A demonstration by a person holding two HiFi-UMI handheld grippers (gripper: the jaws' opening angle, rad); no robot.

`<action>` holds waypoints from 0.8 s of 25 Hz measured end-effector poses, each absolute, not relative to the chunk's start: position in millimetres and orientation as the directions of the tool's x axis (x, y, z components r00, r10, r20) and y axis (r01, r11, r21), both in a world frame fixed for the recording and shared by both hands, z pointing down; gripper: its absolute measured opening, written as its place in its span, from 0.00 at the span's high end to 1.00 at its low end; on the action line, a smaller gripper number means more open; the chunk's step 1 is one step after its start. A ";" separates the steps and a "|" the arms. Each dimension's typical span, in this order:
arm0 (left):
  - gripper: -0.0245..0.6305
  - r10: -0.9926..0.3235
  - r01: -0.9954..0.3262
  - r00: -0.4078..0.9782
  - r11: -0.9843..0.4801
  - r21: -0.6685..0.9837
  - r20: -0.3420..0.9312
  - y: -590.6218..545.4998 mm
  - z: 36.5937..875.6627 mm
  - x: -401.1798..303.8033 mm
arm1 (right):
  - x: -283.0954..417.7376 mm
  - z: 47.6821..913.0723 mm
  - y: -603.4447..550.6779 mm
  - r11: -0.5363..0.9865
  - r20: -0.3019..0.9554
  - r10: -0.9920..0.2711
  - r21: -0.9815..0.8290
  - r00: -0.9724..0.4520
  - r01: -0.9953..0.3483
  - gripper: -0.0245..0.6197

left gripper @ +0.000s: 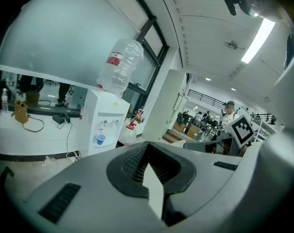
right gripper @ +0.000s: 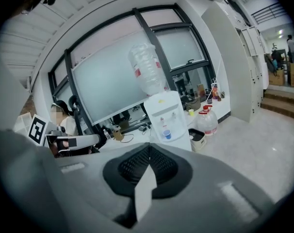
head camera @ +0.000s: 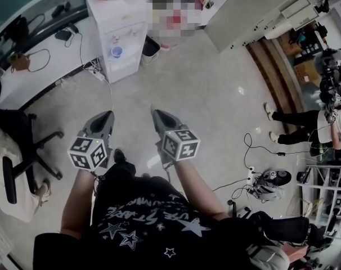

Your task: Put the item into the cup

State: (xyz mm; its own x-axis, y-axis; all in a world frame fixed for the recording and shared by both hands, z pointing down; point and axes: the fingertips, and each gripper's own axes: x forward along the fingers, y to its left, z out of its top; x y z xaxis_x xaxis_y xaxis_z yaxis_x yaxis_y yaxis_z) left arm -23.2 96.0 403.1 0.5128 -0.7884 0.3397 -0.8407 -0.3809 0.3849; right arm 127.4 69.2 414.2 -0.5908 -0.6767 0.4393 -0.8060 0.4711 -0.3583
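Note:
A small blue cup [head camera: 116, 52] stands in the tap niche of a white water dispenser [head camera: 125, 21], a few steps ahead on the floor. The left gripper view shows the cup [left gripper: 100, 139] on the dispenser [left gripper: 106, 123], and the right gripper view also shows the cup [right gripper: 167, 134]. My left gripper [head camera: 107, 115] and right gripper [head camera: 155, 112] are held side by side at waist height, pointing towards the dispenser. Both are shut, pads meeting, with nothing between them [left gripper: 147, 144] [right gripper: 149, 147]. No loose item shows in any view.
A black office chair [head camera: 24, 151] stands at my left beside a curved white desk [head camera: 41, 66] with cables. A water jug [right gripper: 208, 123] and a bin [head camera: 150, 47] sit right of the dispenser. Cables and a power strip [head camera: 250, 179] lie at right, near a seated person's legs [head camera: 294, 125].

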 end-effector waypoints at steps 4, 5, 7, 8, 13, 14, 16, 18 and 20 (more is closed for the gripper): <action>0.95 -0.759 -0.817 0.555 -0.421 0.394 0.341 72.2 410.4 -34.4 | 114.5 414.1 44.6 0.450 0.454 -0.693 -0.335 -0.560 -0.828 0.96; 0.95 -0.755 -0.813 0.561 -0.426 0.396 0.340 66.2 412.2 -38.6 | 110.0 414.6 37.9 0.447 0.456 -0.696 -0.330 -0.555 -0.831 0.96; 0.95 -0.749 -0.807 0.569 -0.429 0.407 0.339 56.3 415.6 -47.1 | 100.6 416.6 26.7 0.438 0.460 -0.701 -0.327 -0.546 -0.837 0.96; 0.95 -0.746 -0.804 0.572 -0.429 0.412 0.341 52.7 417.5 -51.1 | 95.6 418.6 22.9 0.433 0.462 -0.701 -0.328 -0.543 -0.839 0.96; 0.95 -0.743 -0.800 0.574 -0.420 0.427 0.344 36.6 426.5 -71.8 | 67.8 431.5 9.4 0.425 0.480 -0.690 -0.338 -0.542 -0.840 0.96; 0.95 -0.746 -0.801 0.570 -0.413 0.433 0.344 35.1 428.3 -75.9 | 62.5 433.9 8.0 0.429 0.484 -0.683 -0.341 -0.547 -0.837 0.96; 0.95 -0.751 -0.805 0.560 -0.395 0.442 0.350 32.8 432.7 -83.4 | 54.4 438.3 5.6 0.438 0.492 -0.669 -0.346 -0.557 -0.830 0.96; 0.95 -0.758 -0.813 0.546 -0.376 0.445 0.358 28.7 437.0 -90.0 | 50.1 442.3 0.4 0.446 0.496 -0.658 -0.349 -0.566 -0.824 0.96; 0.95 -0.767 -0.823 0.527 -0.354 0.445 0.366 23.2 439.9 -95.8 | 49.0 445.8 -8.2 0.449 0.497 -0.652 -0.354 -0.572 -0.820 0.96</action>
State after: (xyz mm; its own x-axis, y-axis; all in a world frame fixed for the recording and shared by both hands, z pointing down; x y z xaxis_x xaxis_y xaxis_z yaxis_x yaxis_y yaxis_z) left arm -95.8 23.2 439.9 0.5274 -0.7667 0.3662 -0.8229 -0.3538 0.4446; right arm 49.0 -8.2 445.8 -0.5721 -0.6521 0.4974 -0.8201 0.4495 -0.3540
